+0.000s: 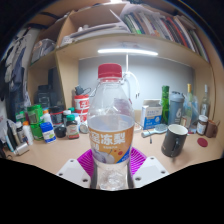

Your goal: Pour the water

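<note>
A clear plastic bottle with a red cap and an orange and white label stands upright between my fingers, close to the camera. My gripper has its purple pads pressed against the bottle's lower sides, so it is shut on the bottle. The bottle's base is hidden low between the fingers. A dark cup stands on the wooden desk beyond the fingers to the right.
Several bottles and jars crowd the desk's back left. More bottles stand at the back right. A shelf with books hangs above, lit by a strip light.
</note>
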### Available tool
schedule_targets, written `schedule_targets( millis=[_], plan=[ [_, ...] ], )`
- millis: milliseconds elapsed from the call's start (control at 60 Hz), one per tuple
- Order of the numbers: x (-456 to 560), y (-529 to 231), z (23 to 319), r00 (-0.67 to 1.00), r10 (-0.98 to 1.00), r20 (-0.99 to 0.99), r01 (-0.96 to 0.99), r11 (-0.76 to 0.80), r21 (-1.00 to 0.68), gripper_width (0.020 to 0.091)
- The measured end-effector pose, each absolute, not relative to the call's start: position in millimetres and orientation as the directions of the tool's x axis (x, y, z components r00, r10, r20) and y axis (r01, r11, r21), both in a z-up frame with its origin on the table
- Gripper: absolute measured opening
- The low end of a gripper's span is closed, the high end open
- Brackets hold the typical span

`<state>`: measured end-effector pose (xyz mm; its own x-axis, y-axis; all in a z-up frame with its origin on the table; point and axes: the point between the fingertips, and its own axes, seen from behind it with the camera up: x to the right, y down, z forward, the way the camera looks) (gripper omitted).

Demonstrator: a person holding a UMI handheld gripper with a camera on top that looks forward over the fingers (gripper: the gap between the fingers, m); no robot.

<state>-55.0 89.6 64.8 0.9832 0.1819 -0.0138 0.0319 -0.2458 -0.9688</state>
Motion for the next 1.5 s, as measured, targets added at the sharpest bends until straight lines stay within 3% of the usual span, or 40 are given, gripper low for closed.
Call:
schedule_targets(
  millis=[100, 233, 350, 450, 550, 617, 883, 1100, 1233, 1300, 1383, 1500],
  plan=[
    [-51.3, 97.1, 75.7, 0.971, 0.203, -0.128, -0.059, -0.317, -0.947, 0.0419],
    [-30.4, 124.1, 124.8, 0.888, 0.107, -0.447, -0.377, -0.386, -0.842, 0.0417],
    [-10.2, 148.6, 139.7, 0.609, -0.050, -0.792, -0.710, -0.479, -0.516, 0.0415],
    [-11.9, 159.4, 140.2, 0.296, -0.201, -0.934, -0.840, -0.520, -0.154, 0.0412],
    [-20.4, 162.8, 165.3, -0.125, -0.323, -0.938, -0.817, -0.503, 0.282, 0.0414],
    [-19.3, 170.6, 183.9, -0.308, -0.367, -0.878, -0.769, -0.447, 0.457, 0.0417],
    [-1.3, 189.9, 200.7, -0.601, -0.414, -0.683, -0.602, -0.328, 0.728, 0.0418],
    [12.9, 195.9, 210.6, -0.656, -0.397, -0.641, -0.564, -0.306, 0.767, 0.0416],
    [8.9, 188.2, 219.1, -0.523, -0.378, -0.764, -0.641, -0.416, 0.645, 0.0417],
    [19.2, 180.2, 237.3, -0.365, -0.294, -0.883, -0.722, -0.509, 0.468, 0.0415],
    [51.7, 179.4, 275.4, -0.076, -0.080, -0.994, -0.814, -0.571, 0.108, 0.0414],
    [132.2, 182.0, 332.8, 0.409, 0.181, -0.894, -0.791, -0.418, -0.446, 0.0421]
  ],
)
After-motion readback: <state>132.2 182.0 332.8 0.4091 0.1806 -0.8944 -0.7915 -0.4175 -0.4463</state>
